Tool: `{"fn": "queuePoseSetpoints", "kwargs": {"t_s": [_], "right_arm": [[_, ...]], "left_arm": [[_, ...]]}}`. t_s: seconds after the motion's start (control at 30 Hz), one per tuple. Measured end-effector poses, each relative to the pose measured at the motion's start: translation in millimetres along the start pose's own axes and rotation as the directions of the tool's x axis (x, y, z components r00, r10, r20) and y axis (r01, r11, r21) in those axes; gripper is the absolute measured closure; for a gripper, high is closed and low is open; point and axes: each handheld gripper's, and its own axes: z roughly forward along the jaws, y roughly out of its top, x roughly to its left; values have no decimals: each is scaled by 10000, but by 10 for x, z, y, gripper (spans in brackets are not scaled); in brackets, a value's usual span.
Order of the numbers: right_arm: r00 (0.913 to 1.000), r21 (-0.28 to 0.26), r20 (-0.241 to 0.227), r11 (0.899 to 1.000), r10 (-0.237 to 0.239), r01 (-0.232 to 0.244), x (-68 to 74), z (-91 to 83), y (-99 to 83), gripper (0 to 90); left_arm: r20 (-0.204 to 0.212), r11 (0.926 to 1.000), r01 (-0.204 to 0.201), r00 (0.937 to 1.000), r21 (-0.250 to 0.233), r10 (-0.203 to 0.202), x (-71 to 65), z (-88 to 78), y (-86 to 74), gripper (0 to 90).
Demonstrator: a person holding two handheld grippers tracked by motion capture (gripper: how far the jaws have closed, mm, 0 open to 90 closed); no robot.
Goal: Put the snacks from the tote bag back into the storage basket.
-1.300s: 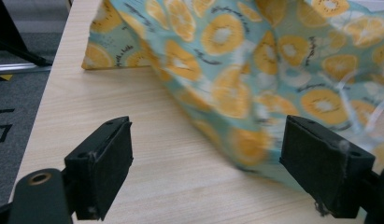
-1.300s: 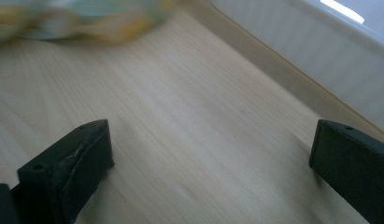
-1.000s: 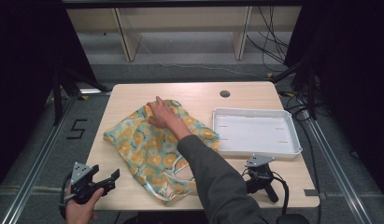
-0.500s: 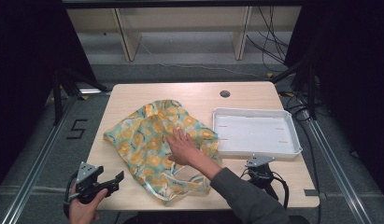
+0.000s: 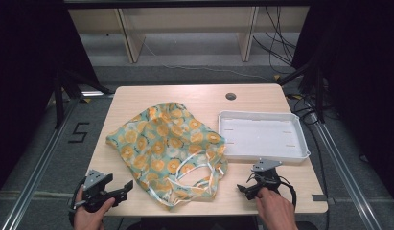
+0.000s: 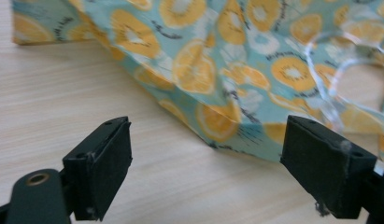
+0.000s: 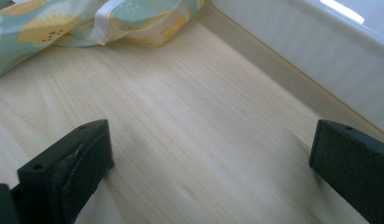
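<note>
Grey floor (image 5: pixel 36 143), marked "5" (image 5: pixel 79 132); wooden shelving (image 5: pixel 185 21) behind; dark surroundings.

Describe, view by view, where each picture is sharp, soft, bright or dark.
High view: the table is evenly lit, its surroundings nearly black. Left gripper view: jaws crisp, the orange-print bag soft towards the top. Right gripper view: wood grain sharp, glare on the white tray rim.

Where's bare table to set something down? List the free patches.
Free: the far strip of the table behind the bag and tray; the near-left corner beside the left claw; between bag and right claw. Crowded: the bag-tray gap.
</note>
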Motion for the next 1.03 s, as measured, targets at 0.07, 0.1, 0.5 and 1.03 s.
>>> {"fn": "queuePoseSetpoints", "kwargs": {"t_s": [0.07,0.1,0.5,1.03], "right_arm": [[10000,-2,15,10000,-3,3,-1,0,0,5],[10000,-3,17,10000,-4,4,-1,0,0,5],[10000,5,-3,10000,9,-9,1,0,0,5],[9853,-443,20,9843,1709,-1706,149,-350,102,288]], "left_arm": [[141,9996,-269,9995,61,268,-55,13,-26,164],[300,9990,-440,9986,103,436,-69,12,-33,163],[797,9956,-927,9926,127,914,-212,25,-61,151],[900,9933,-1105,9902,330,1072,-279,26,-83,152]]}}
